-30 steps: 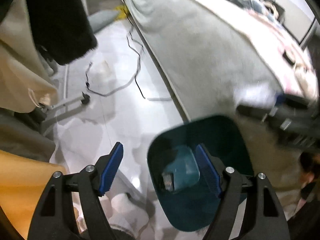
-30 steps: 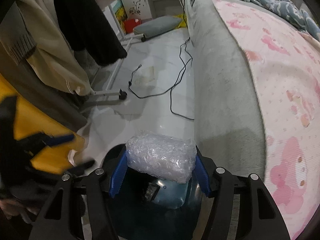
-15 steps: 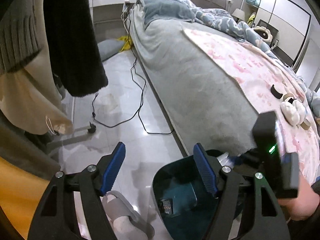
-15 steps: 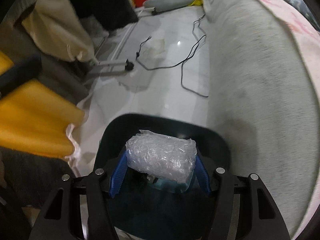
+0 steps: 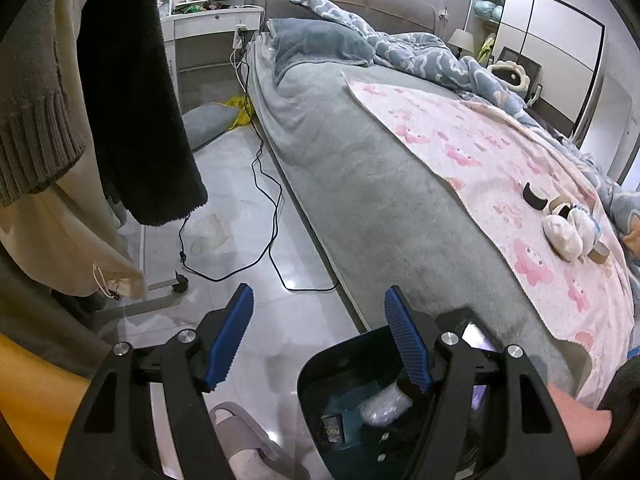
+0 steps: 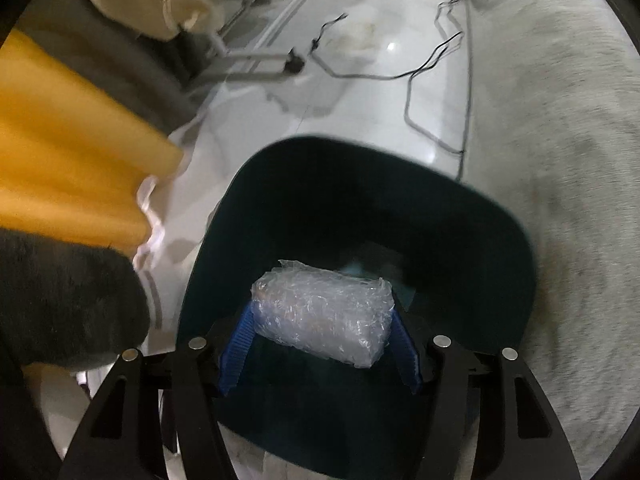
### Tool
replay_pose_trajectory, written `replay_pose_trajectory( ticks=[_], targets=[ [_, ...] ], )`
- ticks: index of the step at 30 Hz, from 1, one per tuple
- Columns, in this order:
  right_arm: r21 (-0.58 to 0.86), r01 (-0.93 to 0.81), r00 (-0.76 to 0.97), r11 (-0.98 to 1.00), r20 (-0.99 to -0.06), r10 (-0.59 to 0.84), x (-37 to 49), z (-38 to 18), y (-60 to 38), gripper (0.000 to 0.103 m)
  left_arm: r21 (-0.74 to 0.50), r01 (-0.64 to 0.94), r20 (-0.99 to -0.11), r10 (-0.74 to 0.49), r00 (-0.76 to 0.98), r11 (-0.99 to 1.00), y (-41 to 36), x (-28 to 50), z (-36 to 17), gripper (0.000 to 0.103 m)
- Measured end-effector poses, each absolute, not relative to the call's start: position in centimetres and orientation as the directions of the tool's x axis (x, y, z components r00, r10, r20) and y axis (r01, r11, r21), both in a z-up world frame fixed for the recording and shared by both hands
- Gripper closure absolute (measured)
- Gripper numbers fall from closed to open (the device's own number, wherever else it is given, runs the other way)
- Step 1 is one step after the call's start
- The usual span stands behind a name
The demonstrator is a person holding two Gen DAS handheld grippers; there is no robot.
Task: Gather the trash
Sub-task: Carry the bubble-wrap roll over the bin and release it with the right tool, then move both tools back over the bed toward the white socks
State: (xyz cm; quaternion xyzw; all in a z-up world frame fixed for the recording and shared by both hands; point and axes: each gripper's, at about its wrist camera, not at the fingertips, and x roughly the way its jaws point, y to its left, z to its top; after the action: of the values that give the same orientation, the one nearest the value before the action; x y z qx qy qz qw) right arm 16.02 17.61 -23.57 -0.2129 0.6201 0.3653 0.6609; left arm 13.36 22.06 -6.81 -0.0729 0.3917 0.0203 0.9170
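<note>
right now the right gripper (image 6: 320,346) clamps the bubble wrap wad (image 6: 323,316) over the dark bin (image 6: 516,252); left gripper (image 5: 318,340) wide, empty. risk: the light wad could stick to a pad and drop outside the rim.

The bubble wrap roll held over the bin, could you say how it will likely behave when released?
The bubble wrap roll looks light and squashy, so it should drop softly into the bin. The right gripper pinches its ends; it may spring back.
</note>
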Motion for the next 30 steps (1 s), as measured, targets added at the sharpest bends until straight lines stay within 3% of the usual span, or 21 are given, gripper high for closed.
replay_pose_trajectory(
  ticks=[2,5,9,20,30],
  targets=[
    [0.170,-0.755,-0.044,0.634,-0.977,0.210,15.7,-23.8,17.8,0.038,-0.123,-0.102,-0.714,-0.017,0.700,0.987,22.2,13.4,-6.4,0.032],
    [0.181,-0.756,-0.069,0.629,-0.978,0.199,15.4,-24.0,17.9,0.028,-0.138,-0.109,-0.702,-0.020,0.712,0.985,22.3,13.5,-5.9,0.032],
    [0.192,-0.763,-0.077,0.618,-0.975,0.207,14.9,-23.3,18.0,0.024,-0.156,-0.107,-0.677,-0.027,0.736,0.982,22.3,13.7,-4.6,0.032],
    [0.163,-0.780,0.041,0.604,-0.950,0.310,15.1,-17.8,16.0,0.024,-0.174,-0.071,-0.610,-0.051,0.791,0.982,20.0,14.5,-1.0,0.032],
    [0.120,-0.787,0.248,0.605,-0.836,0.490,15.6,-9.5,11.7,0.024,-0.169,-0.047,-0.552,-0.055,0.832,0.985,17.5,15.4,1.8,0.028]
  ],
)
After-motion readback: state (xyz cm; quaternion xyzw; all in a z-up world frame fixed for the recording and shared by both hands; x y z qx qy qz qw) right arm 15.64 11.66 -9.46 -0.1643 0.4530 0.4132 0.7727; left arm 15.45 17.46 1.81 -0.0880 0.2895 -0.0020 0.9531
